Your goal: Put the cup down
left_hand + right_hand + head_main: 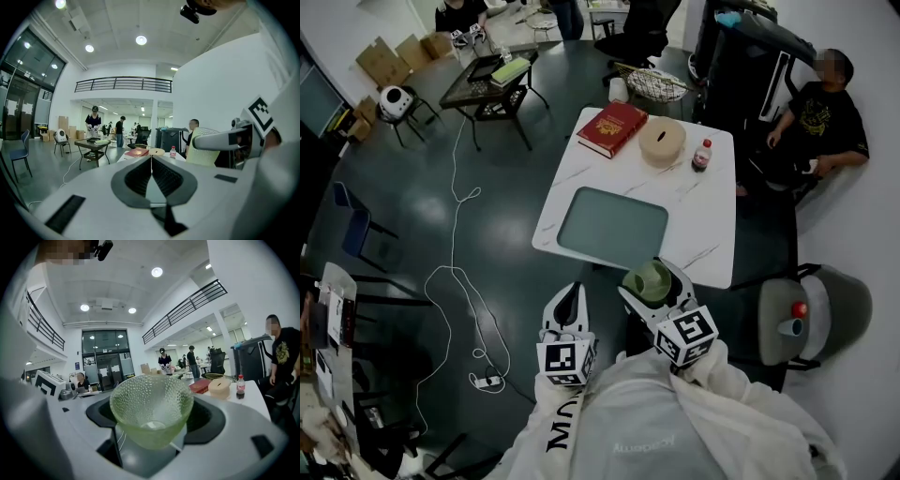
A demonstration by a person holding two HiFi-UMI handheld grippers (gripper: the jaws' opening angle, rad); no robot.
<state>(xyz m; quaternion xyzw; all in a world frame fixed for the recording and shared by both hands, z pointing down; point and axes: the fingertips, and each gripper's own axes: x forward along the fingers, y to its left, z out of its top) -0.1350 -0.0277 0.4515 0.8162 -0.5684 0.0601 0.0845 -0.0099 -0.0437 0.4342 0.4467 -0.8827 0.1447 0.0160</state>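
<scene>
Clamping an empty, dimpled green glass cup [150,404], the right gripper [152,417] hovers lower centre; the left gripper [151,160] has its jaws pressed together.

Head cam: up high, tilted steeply down over the person's chest. White table [712,202] sits mid-frame, left gripper [572,291] and right gripper [654,278] at the near edge.
Left gripper cam: sits right behind its jaws, looks level across the room to the far side. Table is far off, right gripper shows at right.
Right gripper cam: same mount, level, cup [151,411] right at the lens.
Shared by all three: red book [612,127], bottle [701,156].
</scene>
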